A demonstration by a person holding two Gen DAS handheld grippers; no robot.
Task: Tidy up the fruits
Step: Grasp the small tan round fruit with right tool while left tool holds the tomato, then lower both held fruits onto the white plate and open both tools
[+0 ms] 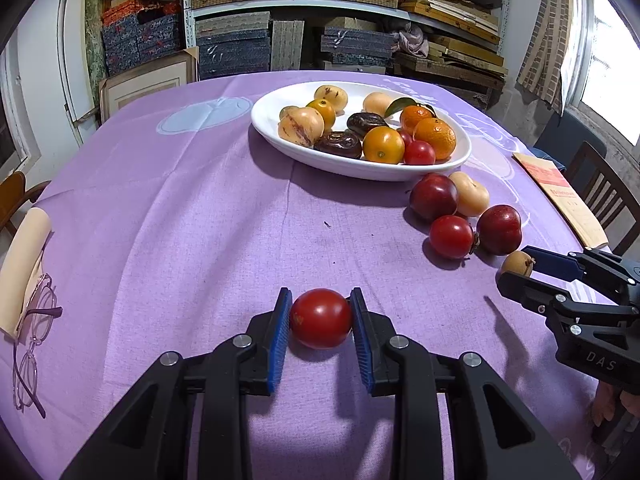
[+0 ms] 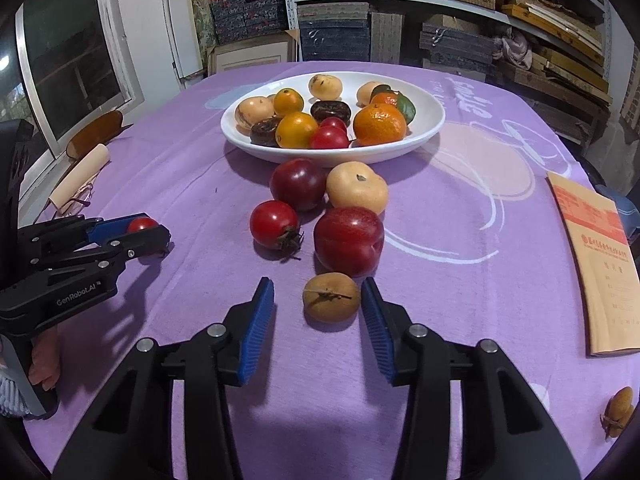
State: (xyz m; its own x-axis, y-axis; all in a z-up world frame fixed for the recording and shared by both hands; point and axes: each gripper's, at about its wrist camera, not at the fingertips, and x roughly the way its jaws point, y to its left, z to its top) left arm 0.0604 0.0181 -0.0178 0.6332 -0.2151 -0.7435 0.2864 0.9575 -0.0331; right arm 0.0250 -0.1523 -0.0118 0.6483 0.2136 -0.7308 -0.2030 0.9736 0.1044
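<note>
Two grippers are at work on the purple-covered desk [image 1: 180, 208]; your left gripper [image 1: 321, 322] is pinching a small red tomato [image 1: 321, 319] low in the centre of the left wrist view, both blue pads pressed against its sides; your right gripper [image 2: 318, 312] is spread around a small brown fruit [image 2: 331, 298] low in the centre of the right wrist view, the right pad just beside the skin and the left pad clearly apart, so nothing is gripped there yet. Judging by that gap, shift the right gripper slightly towards the fruit's centre so both pads meet it evenly; squeeze gently, since the fruit is round and could roll or squirt out; keep clear of the dark red plum [image 2: 349, 236] just beyond it, which could be nudged. Lift the tomato straight up before carrying it, so it does not drag on the cloth.

The white oval dish [image 2: 430, 118] sits in the upper middle of both views; it holds pale yellow fruits, small orange ones, two leafy tangerines, dark brown pieces and two cherry tomatoes. Loose in front of the dish lie another plum [image 2: 298, 184], a pale fruit [image 2: 357, 192] and a stemmed tomato [image 2: 274, 224]; one more brown fruit [image 2: 620, 406] sits at the lower right edge.
</note>
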